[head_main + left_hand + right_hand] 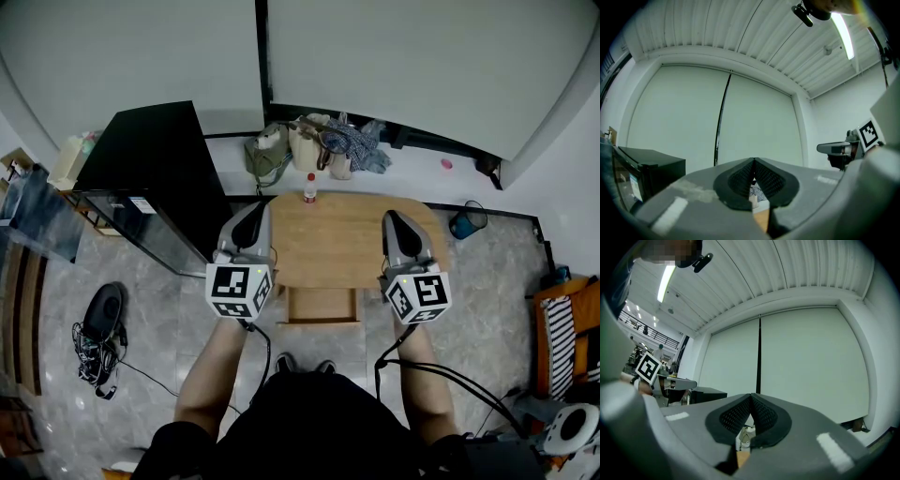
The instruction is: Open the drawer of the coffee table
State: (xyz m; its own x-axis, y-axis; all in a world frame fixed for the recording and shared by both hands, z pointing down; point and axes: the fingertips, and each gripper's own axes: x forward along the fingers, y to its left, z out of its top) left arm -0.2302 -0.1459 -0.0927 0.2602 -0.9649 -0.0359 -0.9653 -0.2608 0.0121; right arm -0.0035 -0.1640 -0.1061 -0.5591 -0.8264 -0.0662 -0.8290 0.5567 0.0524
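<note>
A light wooden coffee table [347,239] stands in front of me in the head view. Its drawer [322,306] juts out from the near side, showing a shallow wooden tray. My left gripper [253,214] hovers over the table's left edge, shut with nothing in it. Over the right edge, my right gripper [392,219] is also shut and holds nothing. Both point level toward the far wall. In the left gripper view the left gripper [753,165] has its jaws pressed together, and in the right gripper view the right gripper [750,398] looks the same. Neither touches the drawer.
A small bottle with a red cap [310,188] stands at the table's far edge. Bags [305,145] lie by the wall behind it. A black cabinet [155,173] stands to the left, a blue bin [466,221] to the right, and cables [94,352] lie on the floor.
</note>
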